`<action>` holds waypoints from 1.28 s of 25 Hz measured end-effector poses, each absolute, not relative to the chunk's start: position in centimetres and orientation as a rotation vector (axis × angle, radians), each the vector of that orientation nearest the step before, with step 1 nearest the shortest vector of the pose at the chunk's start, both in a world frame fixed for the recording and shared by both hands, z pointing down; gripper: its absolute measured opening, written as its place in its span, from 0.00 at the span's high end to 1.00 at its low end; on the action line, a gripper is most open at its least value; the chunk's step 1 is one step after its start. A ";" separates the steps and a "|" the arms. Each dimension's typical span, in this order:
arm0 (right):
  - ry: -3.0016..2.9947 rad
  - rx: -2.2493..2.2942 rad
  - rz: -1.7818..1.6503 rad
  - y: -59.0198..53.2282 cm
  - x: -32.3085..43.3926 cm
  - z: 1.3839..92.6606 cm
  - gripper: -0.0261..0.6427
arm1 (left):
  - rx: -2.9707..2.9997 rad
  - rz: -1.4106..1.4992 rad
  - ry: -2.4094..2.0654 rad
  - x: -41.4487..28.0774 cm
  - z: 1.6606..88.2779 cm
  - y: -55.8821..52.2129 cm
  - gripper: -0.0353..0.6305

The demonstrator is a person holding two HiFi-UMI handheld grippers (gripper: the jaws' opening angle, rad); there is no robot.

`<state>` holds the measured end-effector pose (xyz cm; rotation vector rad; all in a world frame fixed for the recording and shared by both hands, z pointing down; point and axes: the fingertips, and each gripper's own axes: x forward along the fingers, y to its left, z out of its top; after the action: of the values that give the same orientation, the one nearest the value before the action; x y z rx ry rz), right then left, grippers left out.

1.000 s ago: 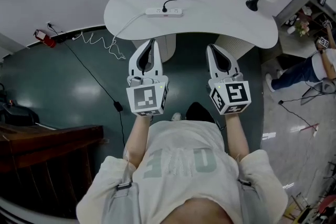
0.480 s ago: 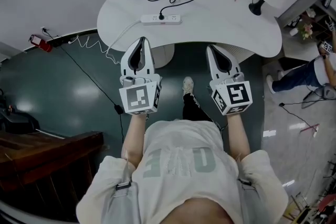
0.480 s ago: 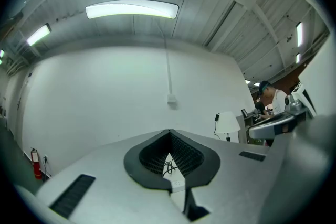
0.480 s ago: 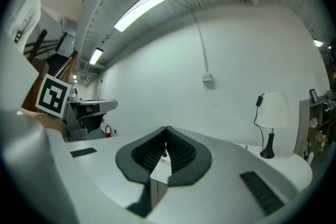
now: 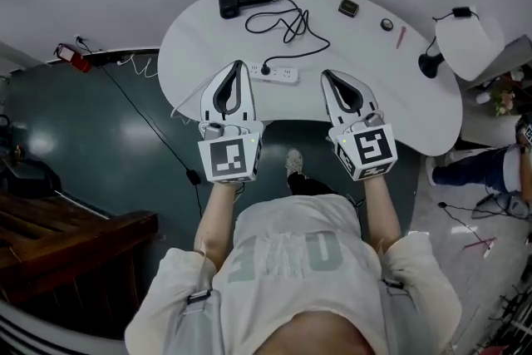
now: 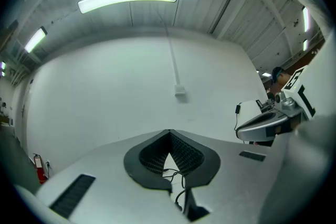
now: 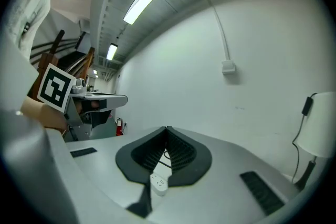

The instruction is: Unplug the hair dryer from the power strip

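Observation:
A black hair dryer (image 5: 226,1) lies at the far left of the white table (image 5: 416,100). Its black cord (image 5: 289,22) loops across the top to a plug (image 5: 266,68) seated in the white power strip (image 5: 276,73) near the front edge. My left gripper (image 5: 238,65) is shut and empty, its tips just left of the strip. My right gripper (image 5: 326,76) is also shut and empty, just right of the strip. In the left gripper view the closed gripper (image 6: 169,134) frames the cord (image 6: 177,174). Below the closed right gripper (image 7: 167,129), the strip's end (image 7: 158,182) shows.
A white lamp (image 5: 467,41) stands at the table's right end. A small black box (image 5: 348,8), a round item (image 5: 386,25) and a red pen (image 5: 400,36) lie at the back. On the floor are a red extinguisher (image 5: 68,56), cables, and dark wooden furniture (image 5: 75,237).
Both grippers have travelled forward from over the floor to the table's front edge, either side of the power strip. Their jaws stayed shut.

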<state>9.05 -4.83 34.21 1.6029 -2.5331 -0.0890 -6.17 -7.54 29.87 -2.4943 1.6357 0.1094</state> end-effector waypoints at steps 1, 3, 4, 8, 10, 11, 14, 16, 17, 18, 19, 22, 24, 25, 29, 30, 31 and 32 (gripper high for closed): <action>-2.544 1.567 -0.094 -6.1 9.0 34.2 0.93 | -2.491 0.099 1.651 -5.8 29.9 -8.5 0.93; -2.563 1.502 -0.108 -8.3 8.9 34.0 0.93 | -2.495 0.091 1.669 -5.0 30.1 -10.4 0.93; -2.568 1.472 -0.117 -9.3 8.9 33.9 0.93 | -2.492 0.094 1.667 -4.6 30.1 -11.4 0.93; -2.577 1.336 -0.169 -12.1 8.4 34.1 0.93 | -2.473 0.109 1.708 -3.5 30.0 -14.2 0.93; -2.579 1.268 -0.192 -13.0 8.1 34.6 0.93 | -2.476 0.098 1.704 -2.9 30.0 -15.2 0.93; -2.583 1.243 -0.177 -13.3 7.9 35.0 0.93 | -2.479 0.094 1.691 -2.7 29.9 -15.5 0.93; -2.605 1.186 -0.103 -13.4 7.4 36.1 0.93 | -2.497 0.063 1.665 -2.1 30.6 -16.2 0.93; -2.615 1.163 -0.087 -13.6 7.3 36.4 0.93 | -2.513 0.050 1.670 -1.9 31.2 -16.7 0.93; -2.618 1.162 -0.093 -13.7 7.2 36.4 0.93 | -2.521 0.046 1.671 -1.7 31.3 -16.9 0.93; -2.621 1.163 -0.100 -13.9 7.3 36.4 0.93 | -2.528 0.042 1.669 -1.6 31.5 -17.0 0.93; -2.625 1.164 -0.094 -13.9 7.3 36.4 0.93 | -2.534 0.034 1.663 -1.4 31.6 -17.1 0.93; -2.638 1.149 -0.042 -14.0 7.4 36.6 0.93 | -2.541 -0.010 1.627 -1.0 31.9 -17.7 0.93; -2.639 1.134 -0.034 -14.2 7.7 36.8 0.93 | -2.544 -0.010 1.600 -0.6 31.7 -18.1 0.93; -2.636 1.123 -0.029 -14.4 7.7 37.0 0.93 | -2.544 -0.010 1.589 -0.5 31.6 -18.3 0.93; -2.636 1.105 0.042 -14.6 7.2 38.4 0.92 | -2.559 -0.025 1.578 -0.7 32.1 -18.7 0.93; -2.642 1.087 0.069 -14.6 6.9 38.9 0.83 | -2.559 -0.038 1.578 -0.9 32.5 -18.8 0.93; -2.644 1.056 0.092 -14.4 6.5 39.6 0.67 | -2.557 -0.052 1.579 -1.2 32.9 -18.9 0.93; -2.639 1.018 0.110 -14.2 6.0 40.4 0.64 | -2.559 -0.062 1.581 -1.4 33.2 -18.9 0.93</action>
<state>5.96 -14.19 40.35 1.0179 -2.6385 0.1104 -1.39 -18.94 33.23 -2.5593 1.5805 -0.0624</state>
